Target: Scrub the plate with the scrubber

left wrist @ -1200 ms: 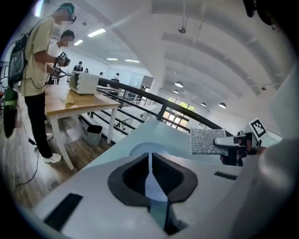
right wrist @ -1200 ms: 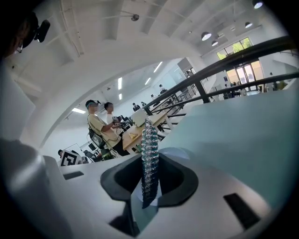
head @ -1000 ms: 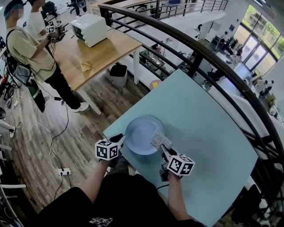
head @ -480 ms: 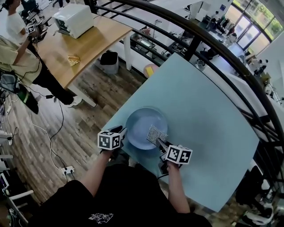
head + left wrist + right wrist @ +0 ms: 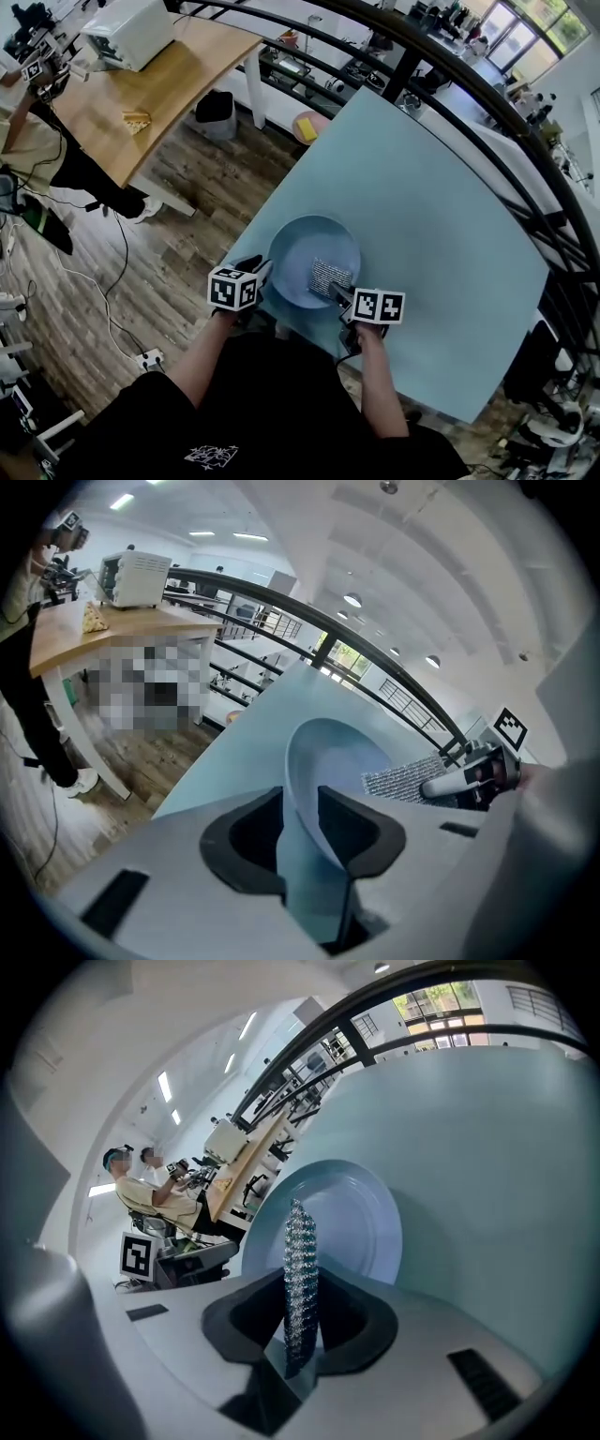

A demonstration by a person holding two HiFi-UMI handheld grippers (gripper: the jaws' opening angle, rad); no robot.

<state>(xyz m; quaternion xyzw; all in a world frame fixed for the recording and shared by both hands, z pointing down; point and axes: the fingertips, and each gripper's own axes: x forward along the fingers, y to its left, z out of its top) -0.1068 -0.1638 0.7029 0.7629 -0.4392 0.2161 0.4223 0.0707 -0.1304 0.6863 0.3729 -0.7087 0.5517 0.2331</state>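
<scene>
Two tongs: left tongs (image 5: 262, 273) clamped on plate (image 5: 298, 244) rim, right tongs (image 5: 340, 293) gripping scrubber (image 5: 328, 275), lengthwise outward over plate.

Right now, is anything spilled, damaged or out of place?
Nothing looks spilled or damaged. The plate sits near the table edge, but the left gripper holds its rim; the right gripper holds the scrubber over it.

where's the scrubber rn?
Head view: the silvery mesh scrubber is over the right half of the round pale-blue plate, clamped in the right gripper, near the table's front edge.
</scene>
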